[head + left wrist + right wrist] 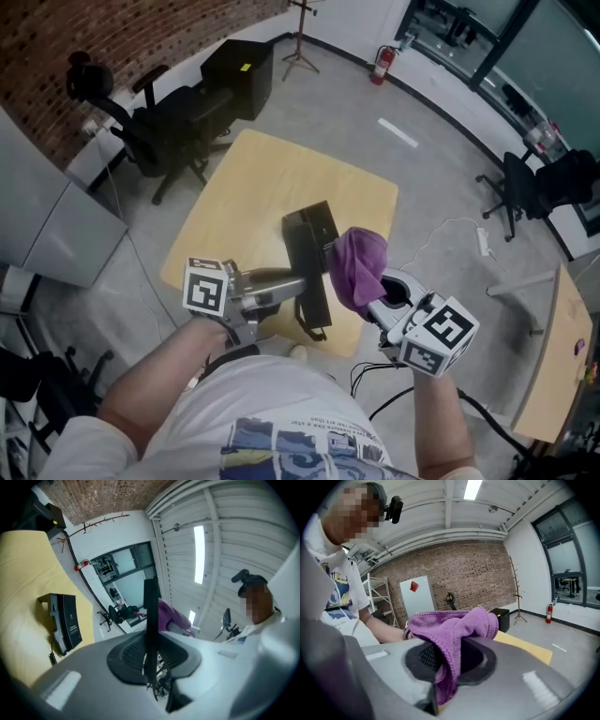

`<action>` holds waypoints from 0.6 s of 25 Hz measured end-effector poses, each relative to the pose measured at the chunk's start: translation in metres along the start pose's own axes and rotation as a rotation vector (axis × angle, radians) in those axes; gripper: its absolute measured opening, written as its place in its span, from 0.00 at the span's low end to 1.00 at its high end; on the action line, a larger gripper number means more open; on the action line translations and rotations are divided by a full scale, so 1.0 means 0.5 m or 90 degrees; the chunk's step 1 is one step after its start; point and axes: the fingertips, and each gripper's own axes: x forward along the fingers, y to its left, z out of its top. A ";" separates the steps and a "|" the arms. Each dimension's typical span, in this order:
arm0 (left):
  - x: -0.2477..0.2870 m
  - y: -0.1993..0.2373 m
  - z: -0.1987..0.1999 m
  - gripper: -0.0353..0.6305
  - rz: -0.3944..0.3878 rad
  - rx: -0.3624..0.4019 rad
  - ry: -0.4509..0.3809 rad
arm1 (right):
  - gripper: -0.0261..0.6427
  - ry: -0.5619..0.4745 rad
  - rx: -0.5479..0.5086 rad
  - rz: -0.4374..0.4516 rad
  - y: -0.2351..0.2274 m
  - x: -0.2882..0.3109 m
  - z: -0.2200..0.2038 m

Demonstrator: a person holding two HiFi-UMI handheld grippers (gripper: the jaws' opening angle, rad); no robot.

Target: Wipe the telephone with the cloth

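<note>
Head view showed the right tongs (373, 298) clamped on a crumpled purple microfibre cloth (359, 265), just beside a thin black flat panel (317, 302) clamped in the left tongs (295, 284). The black desk telephone (311, 223) lay beyond them on the yellow wooden counter (244, 187). Wiping seemed barely begun.

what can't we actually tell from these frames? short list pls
- Left gripper view: the black piece clamped in the left gripper shows edge-on only, so what it is cannot be told.
- Head view: the cloth held by the right gripper hides whether it touches that piece.
- Left gripper view: the telephone on the table is too small to make out its face.
</note>
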 end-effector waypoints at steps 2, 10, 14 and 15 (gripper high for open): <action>-0.003 -0.014 -0.014 0.17 -0.018 0.005 0.011 | 0.10 -0.015 0.013 0.020 -0.005 0.011 0.015; -0.013 -0.065 -0.047 0.17 -0.078 0.023 0.030 | 0.11 -0.081 0.107 0.130 0.016 0.033 0.067; -0.027 -0.080 -0.043 0.17 -0.097 0.029 0.015 | 0.10 -0.090 0.149 0.171 0.045 0.031 0.055; -0.030 -0.082 -0.040 0.17 -0.100 0.032 0.012 | 0.10 -0.089 0.155 0.178 0.051 0.028 0.049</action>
